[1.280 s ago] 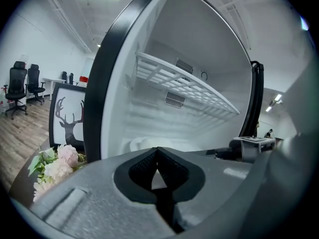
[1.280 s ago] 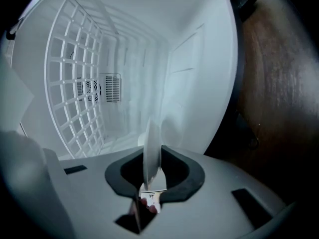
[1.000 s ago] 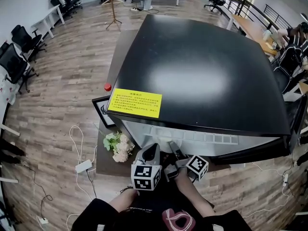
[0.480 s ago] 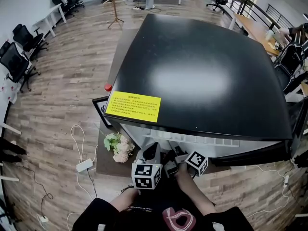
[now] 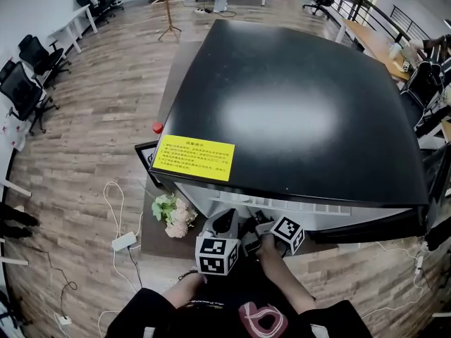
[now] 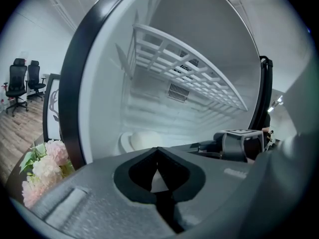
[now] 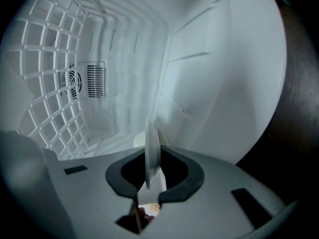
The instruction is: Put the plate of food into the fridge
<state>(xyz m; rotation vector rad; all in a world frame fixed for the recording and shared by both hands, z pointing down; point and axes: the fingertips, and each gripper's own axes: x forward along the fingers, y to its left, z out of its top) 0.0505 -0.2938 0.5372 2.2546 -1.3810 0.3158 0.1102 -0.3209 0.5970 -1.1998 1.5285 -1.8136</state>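
- My right gripper point(image 7: 149, 176) has the plate point(image 7: 152, 144) by its rim. The thin white edge runs straight up through the notch between my pads, which have just been closing a touch further on it. A bit of the food point(image 7: 146, 210) shows low down behind the pads.
- My left gripper point(image 6: 158, 156) is fully closed with nothing in it. The white in its notch is only the fridge interior beyond.
- Both grippers sit at the mouth of the fridge point(image 5: 296, 111), tucked under the front edge of its black top. From above, that top hides the plate altogether.
- The held rim points into the fridge cavity, below the wire shelf point(image 6: 189, 78) and towards the back wall. I judge the plate is at the opening or just inside it, carried in the air and not yet resting on the fridge floor.
- A pale rounded shape lies low in the fridge ahead of me. I cannot tell whether it is the far side of my plate or something else.
- The step in hand, as I read it, is the placing itself.
- The next move calls for easing the plate deeper into the fridge and keeping it level so the food stays put. I'd then lower it onto the fridge floor, let my right pads part and draw back out.
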